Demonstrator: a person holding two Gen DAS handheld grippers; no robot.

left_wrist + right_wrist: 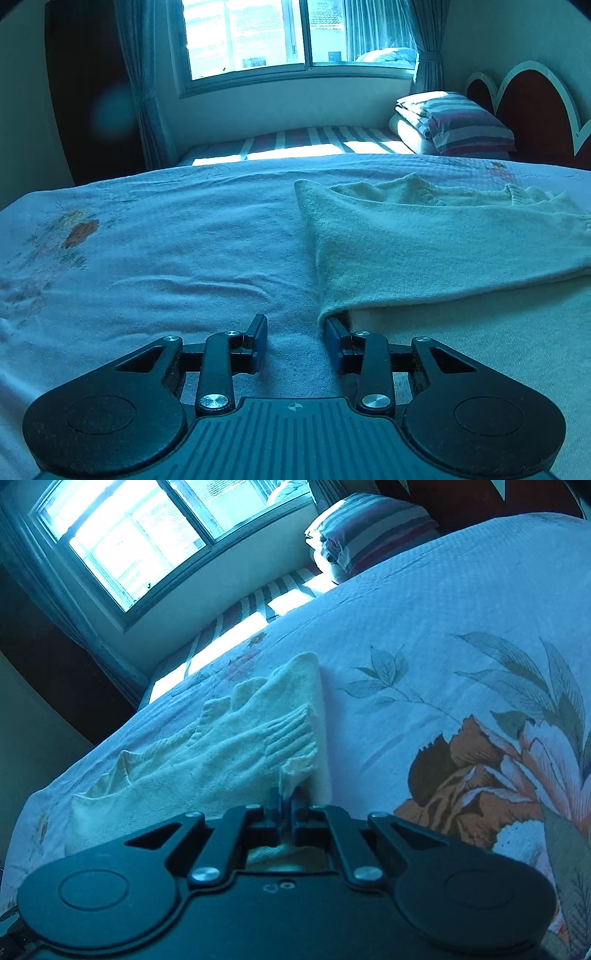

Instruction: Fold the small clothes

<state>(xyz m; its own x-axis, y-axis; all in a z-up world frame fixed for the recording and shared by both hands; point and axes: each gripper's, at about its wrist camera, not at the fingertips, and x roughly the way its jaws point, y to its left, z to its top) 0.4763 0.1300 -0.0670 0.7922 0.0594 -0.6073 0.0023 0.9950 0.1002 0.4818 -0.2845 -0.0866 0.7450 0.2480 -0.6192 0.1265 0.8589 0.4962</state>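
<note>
A cream knitted sweater [424, 240] lies folded on the floral bedspread [166, 240], right of centre in the left wrist view. Its near corner drapes over the tip of the right finger of my left gripper [295, 325], whose jaws stand apart with only bedspread between them. In the right wrist view the sweater [229, 746] stretches away to the left, ribbed cuff nearest. My right gripper [287, 797] is shut on a pinch of that cream fabric at the sweater's near edge, and more of it bunches behind the fingers.
A stack of striped pillows [454, 122] sits at the far right by the red headboard [532, 107]. Beyond the bed's far edge are a striped sheet in sunlight, a window [258, 37] and curtains [140, 92]. Large printed flowers [491, 760] cover the bedspread on the right.
</note>
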